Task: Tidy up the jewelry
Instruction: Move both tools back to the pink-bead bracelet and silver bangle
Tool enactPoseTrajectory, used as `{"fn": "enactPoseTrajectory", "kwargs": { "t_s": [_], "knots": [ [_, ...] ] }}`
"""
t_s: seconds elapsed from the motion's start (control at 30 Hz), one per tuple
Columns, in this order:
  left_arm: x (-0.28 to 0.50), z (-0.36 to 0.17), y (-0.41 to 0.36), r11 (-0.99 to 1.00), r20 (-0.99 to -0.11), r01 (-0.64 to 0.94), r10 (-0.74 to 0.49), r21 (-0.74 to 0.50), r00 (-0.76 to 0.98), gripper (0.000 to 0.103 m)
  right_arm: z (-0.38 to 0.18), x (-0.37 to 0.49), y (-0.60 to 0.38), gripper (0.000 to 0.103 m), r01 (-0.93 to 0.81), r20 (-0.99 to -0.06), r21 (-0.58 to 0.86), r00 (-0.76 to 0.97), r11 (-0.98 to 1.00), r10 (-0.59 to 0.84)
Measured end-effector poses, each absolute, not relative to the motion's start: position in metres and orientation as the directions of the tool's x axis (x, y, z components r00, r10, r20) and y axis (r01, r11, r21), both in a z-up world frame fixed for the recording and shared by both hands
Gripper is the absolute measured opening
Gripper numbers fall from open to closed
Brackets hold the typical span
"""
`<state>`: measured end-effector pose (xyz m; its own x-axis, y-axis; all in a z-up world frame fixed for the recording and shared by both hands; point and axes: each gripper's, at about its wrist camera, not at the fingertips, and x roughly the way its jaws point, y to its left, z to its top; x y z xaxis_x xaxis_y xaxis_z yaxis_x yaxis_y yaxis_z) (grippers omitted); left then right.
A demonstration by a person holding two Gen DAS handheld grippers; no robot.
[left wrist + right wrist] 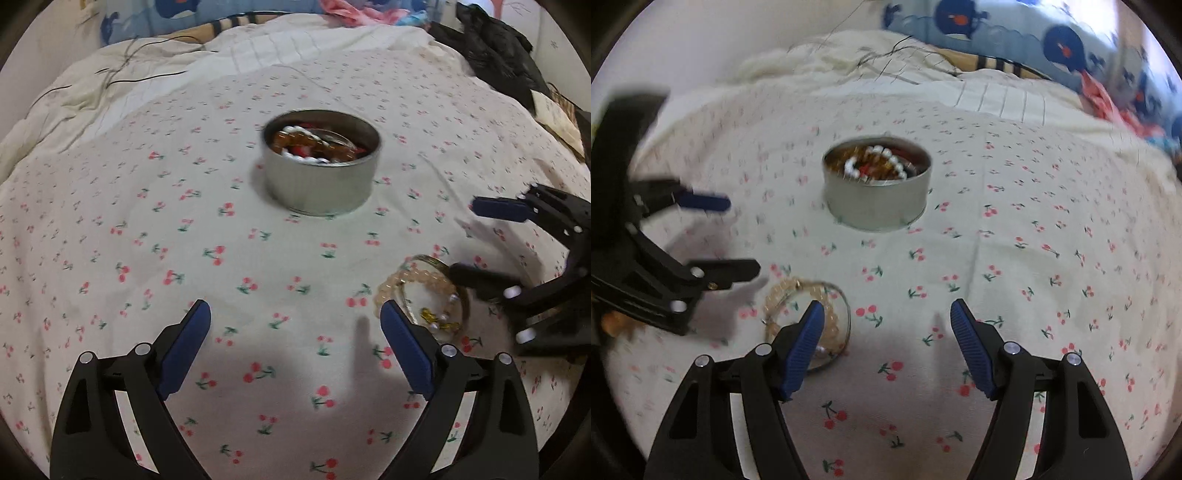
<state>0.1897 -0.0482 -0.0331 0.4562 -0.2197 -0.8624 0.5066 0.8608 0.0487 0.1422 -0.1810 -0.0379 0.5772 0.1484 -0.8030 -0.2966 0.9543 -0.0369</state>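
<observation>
- Bracelets [805, 314] lie loose on the bed [1015, 258], on the near side of the tin [877, 188] — already part-filled.
- Right claw [886, 325] released, empty; the bracelets sit off its left finger.
- Left claw [295, 325] released too — bracelets off its right finger, so both are near.

Soft, even indoor light with faint shadows under each tool [295, 314]; motion blur and fisheye bending at edges.
</observation>
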Motion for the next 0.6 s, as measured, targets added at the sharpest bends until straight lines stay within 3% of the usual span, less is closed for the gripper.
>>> {"fn": "enactPoseTrajectory", "kwargs": {
  "t_s": [0.3,0.6],
  "knots": [
    [0.183,-0.045,-0.075,0.824,-0.854,0.535,-0.133,0.186,0.502,0.092,-0.043,0.147,-0.188,0.071,-0.24,-0.806,-0.098,0.588,0.966,0.064],
    [0.178,-0.046,-0.08,0.819,-0.85,0.544,-0.147,0.183,0.506,0.092,-0.05,0.145,-0.178,0.075,-0.254,-0.804,-0.21,0.594,0.944,-0.019]
  ]
}}
